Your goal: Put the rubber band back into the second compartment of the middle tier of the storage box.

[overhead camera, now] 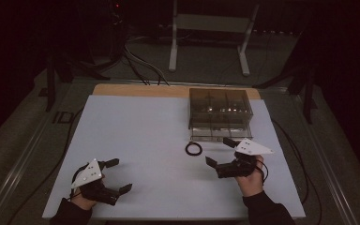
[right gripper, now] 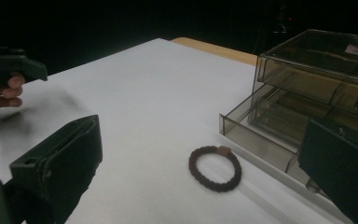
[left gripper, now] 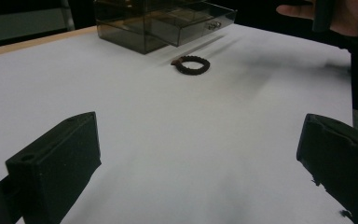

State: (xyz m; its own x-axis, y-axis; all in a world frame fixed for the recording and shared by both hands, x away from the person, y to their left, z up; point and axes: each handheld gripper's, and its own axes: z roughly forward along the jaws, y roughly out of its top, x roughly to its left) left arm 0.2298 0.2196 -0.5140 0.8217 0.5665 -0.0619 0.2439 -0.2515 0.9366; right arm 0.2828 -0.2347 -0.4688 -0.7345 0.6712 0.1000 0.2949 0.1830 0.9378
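Observation:
A dark braided hair tie (overhead camera: 193, 149) lies flat on the white board (overhead camera: 136, 136), just in front of a smoky clear drawer box (overhead camera: 220, 112). The box's bottom drawer (right gripper: 261, 137) is pulled out. My right gripper (overhead camera: 219, 152) is open, right of the tie and close to it. In the right gripper view the hair tie (right gripper: 215, 168) lies between and ahead of the spread jaws of that gripper (right gripper: 205, 142). My left gripper (overhead camera: 119, 176) rests open at the board's front left, holding nothing. From it, the hair tie (left gripper: 192, 64) and the box (left gripper: 163, 23) show far ahead.
The board sits on a wooden table (overhead camera: 140, 89) with cables and a white stand leg (overhead camera: 173, 42) on the floor behind. The person's right hand (left gripper: 335, 14) and left hand (right gripper: 0, 91) appear at the frame edges. Bare board stretches between the two grippers.

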